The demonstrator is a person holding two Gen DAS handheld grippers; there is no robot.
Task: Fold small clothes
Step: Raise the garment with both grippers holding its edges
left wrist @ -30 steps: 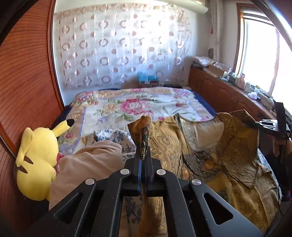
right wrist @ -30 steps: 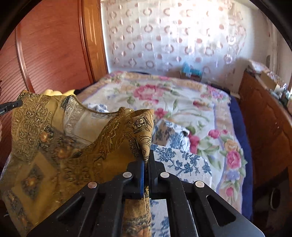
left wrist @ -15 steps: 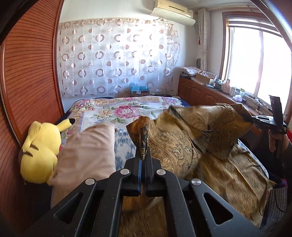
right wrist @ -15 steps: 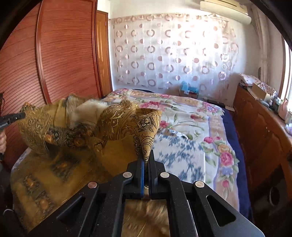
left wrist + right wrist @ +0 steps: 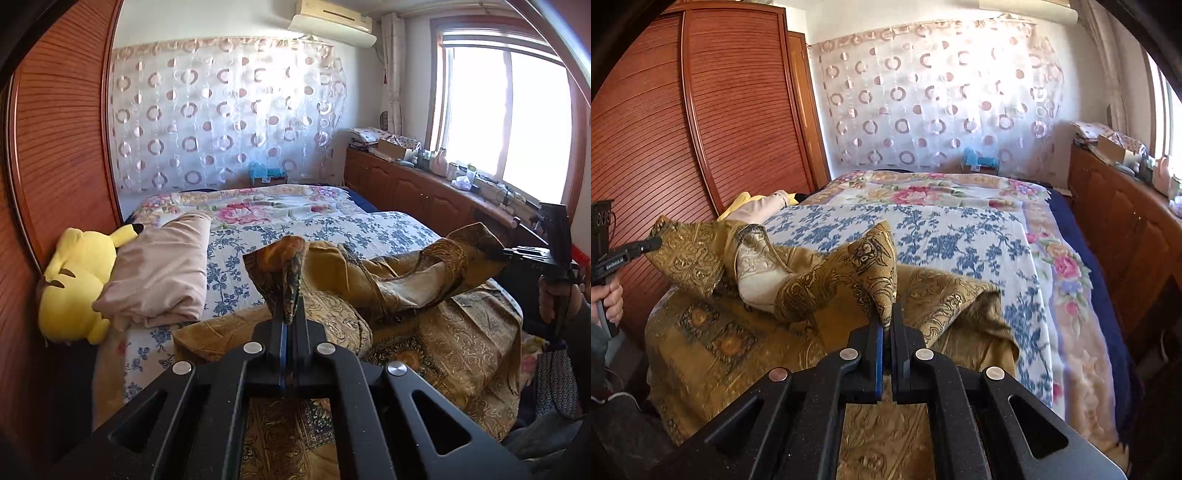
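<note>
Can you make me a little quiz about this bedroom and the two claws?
1. True or false: both claws are pinching the gold patterned garment.
2. What lies between the yellow plush toy and the garment: A) the beige folded cloth, B) a book, C) a shoe?
3. Fill in: the garment lies on the ____.

Key:
1. True: the left claw and the right claw each grip a bunched corner.
2. A.
3. Bed.

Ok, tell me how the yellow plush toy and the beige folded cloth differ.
The yellow plush toy is bright, stuffed and rounded, with black-tipped ears; the beige folded cloth is pale, plain and flat-layered. The toy sits nearer the wooden wardrobe; the cloth leans against it. Both rest on the bed.
</note>
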